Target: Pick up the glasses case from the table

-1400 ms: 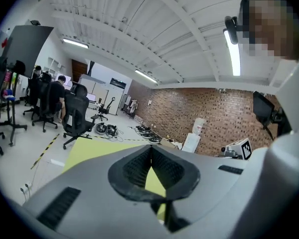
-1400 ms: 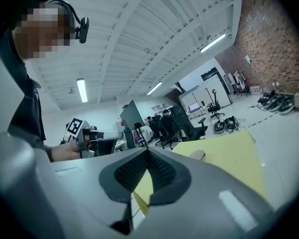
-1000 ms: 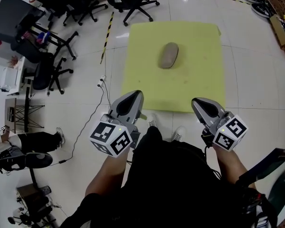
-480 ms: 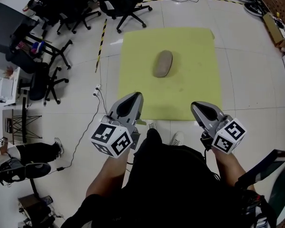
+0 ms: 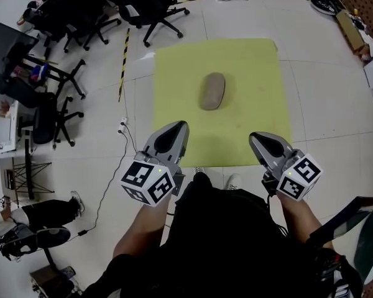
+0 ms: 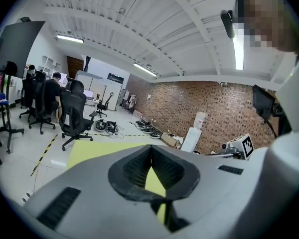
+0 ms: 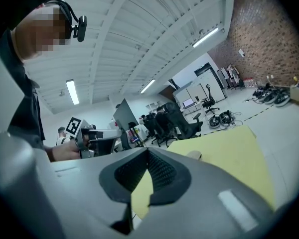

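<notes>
Glasses case [image 5: 212, 91]: it lies flat near the middle of the yellow bench [image 5: 255, 123], its long axis running roughly 6 to 12 o'clock and tipped a little toward 1. Nothing touches it and there is bare surface all round, so either side is free for an approach.
Left gripper [image 5: 177, 125]: it is at about 7 o'clock from the case and well apart from it, over the bench's near edge. Its jaws are closed tip to tip and hold nothing; only yellow bench shows through the slot behind the tips.
Right gripper [image 5: 255, 136]: it is at about 5 o'clock from the case, also well apart. Its jaws likewise meet at the tips and are empty.
Why held so: both point toward 12 and slightly down, flanking the case. This looks like a carrying posture for the walk-up, closed because there is nothing to grip yet.
Step in hand: the approach, in my judgement; the pick is not yet begun.
Next need: one pair of jaws must probably spread wider than the case's short width before it comes down across the case.
</notes>
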Motion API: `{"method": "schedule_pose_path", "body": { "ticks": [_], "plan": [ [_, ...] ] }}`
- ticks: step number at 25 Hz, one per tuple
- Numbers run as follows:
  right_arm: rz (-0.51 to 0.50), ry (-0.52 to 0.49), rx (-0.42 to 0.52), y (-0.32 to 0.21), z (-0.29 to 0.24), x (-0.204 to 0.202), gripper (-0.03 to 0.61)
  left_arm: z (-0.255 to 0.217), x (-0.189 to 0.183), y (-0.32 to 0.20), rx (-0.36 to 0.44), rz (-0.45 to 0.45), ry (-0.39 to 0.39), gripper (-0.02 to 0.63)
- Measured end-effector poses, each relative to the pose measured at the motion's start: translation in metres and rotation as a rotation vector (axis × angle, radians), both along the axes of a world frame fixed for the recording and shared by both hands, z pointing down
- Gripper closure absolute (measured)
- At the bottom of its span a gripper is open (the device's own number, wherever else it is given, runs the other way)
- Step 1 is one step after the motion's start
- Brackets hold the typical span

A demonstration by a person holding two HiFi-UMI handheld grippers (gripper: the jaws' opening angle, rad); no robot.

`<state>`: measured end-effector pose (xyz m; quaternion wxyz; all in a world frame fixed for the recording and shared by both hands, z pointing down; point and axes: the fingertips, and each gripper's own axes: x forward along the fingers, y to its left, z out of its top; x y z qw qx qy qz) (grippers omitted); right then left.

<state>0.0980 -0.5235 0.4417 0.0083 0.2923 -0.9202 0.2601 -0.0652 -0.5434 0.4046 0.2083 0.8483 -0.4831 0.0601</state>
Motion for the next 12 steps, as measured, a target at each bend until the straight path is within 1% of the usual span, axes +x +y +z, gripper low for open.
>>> {"method": "schedule_pose_path", "body": {
  "ticks": [7, 12],
  "plan": [
    [0.049, 0.029, -0.002, -0.026, -0.003, -0.020, 0.577, 0.008, -0.021, -0.032, -0.008, 0.046, 0.021, 0.606],
    [0.058, 0.068, -0.001, -0.039, 0.000, -0.042, 0.577, 0.017, -0.038, -0.053, 0.007, 0.079, -0.027, 0.607]
  ]
}}
